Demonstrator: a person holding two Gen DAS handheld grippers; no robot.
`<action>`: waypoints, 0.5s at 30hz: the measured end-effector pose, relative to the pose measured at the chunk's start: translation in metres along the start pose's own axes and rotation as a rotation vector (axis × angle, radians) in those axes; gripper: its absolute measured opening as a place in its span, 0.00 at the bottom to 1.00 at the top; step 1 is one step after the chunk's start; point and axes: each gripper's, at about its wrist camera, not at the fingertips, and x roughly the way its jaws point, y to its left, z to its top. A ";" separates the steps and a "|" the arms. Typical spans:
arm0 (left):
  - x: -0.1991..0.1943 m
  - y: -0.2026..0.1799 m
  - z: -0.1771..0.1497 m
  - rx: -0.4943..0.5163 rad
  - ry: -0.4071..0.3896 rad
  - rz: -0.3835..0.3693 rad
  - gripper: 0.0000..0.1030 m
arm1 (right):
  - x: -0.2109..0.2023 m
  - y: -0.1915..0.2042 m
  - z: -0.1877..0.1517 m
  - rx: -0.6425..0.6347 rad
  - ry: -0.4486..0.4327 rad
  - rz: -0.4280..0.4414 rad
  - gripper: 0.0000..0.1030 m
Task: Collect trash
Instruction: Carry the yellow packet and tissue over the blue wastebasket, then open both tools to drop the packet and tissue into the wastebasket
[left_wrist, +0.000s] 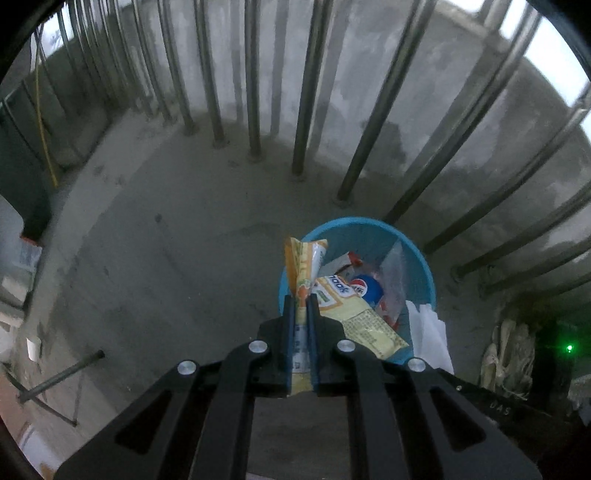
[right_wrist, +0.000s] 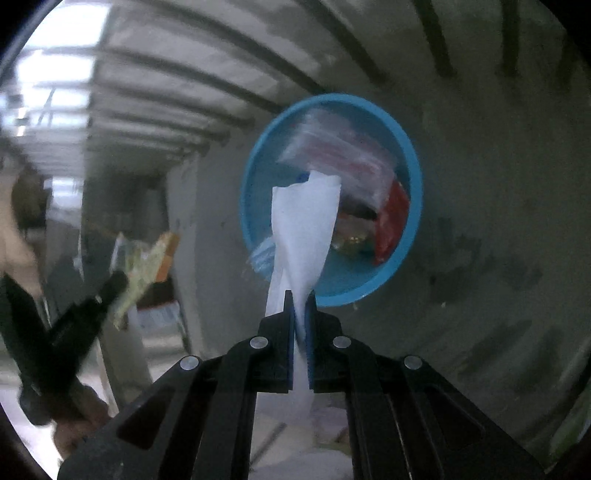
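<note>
Down on the grey concrete floor (left_wrist: 155, 258), close to a row of upright metal railing bars (left_wrist: 255, 92), stands a round blue plastic waste basket (left_wrist: 424, 269). Seen from the left wrist, the left gripper (left_wrist: 302, 299) has its jaws nearly together, clamped on a long yellow-and-orange snack wrapper (left_wrist: 304, 258) that reaches over the basket's near left rim. Inside lie a larger yellow printed packet (left_wrist: 354, 314), a blue-and-red round logo item (left_wrist: 364, 290) and clear plastic. A white paper sheet (left_wrist: 428, 332) shows at the near right rim.

From the right wrist, everything is blurred. The right gripper (right_wrist: 300, 295) pinches the white paper sheet (right_wrist: 304, 229) between narrow jaws, held in front of the basket's (right_wrist: 413, 166) opening. A red packet (right_wrist: 391, 221) lies inside. At far left, the left gripper (right_wrist: 114, 282) carries its wrapper (right_wrist: 147, 266).
</note>
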 end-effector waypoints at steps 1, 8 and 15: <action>0.009 0.001 0.003 -0.013 0.012 -0.006 0.07 | 0.004 -0.007 0.003 0.038 -0.005 -0.003 0.06; 0.021 0.001 0.000 -0.030 0.033 -0.018 0.08 | 0.037 -0.020 0.019 0.154 0.008 0.075 0.53; 0.028 -0.005 0.006 -0.032 0.028 -0.052 0.10 | 0.023 -0.025 0.017 0.114 -0.011 0.055 0.59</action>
